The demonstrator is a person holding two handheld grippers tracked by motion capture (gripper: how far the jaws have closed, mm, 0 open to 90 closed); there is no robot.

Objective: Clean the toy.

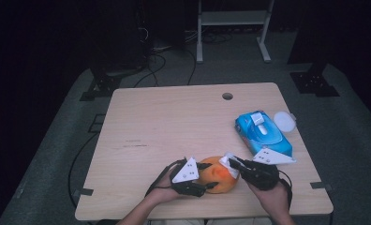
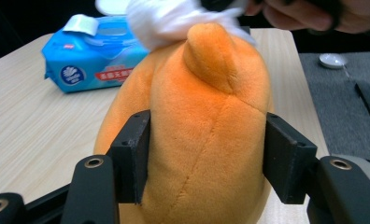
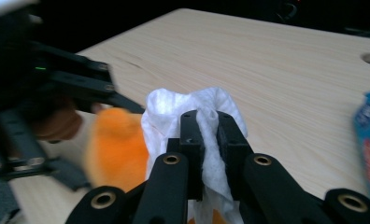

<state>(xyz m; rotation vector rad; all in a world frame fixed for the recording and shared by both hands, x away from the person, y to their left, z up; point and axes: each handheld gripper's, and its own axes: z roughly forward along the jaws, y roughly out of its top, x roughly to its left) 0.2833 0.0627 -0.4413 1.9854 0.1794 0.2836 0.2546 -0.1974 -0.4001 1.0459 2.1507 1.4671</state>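
An orange plush toy (image 1: 217,174) is sitting on the table (image 1: 174,126) near its 6 o'clock edge in the high view, between the two tools. The left tool (image 2: 206,158) is clenching the toy: in the left gripper view its two black jaws are pressing into the plush sides at 9 and 3 o'clock. The right tool (image 3: 210,128) is grasping a white wet wipe (image 3: 192,105), with its jaws pinching the folded cloth tight in the right gripper view. The wipe is lying against the top of the toy, at 12 o'clock in the left gripper view. A blue pack of wipes (image 1: 263,133) is lying on the table at about 2 o'clock from the toy, with a white round lid (image 1: 284,122) just beside it at the table's 3 o'clock edge
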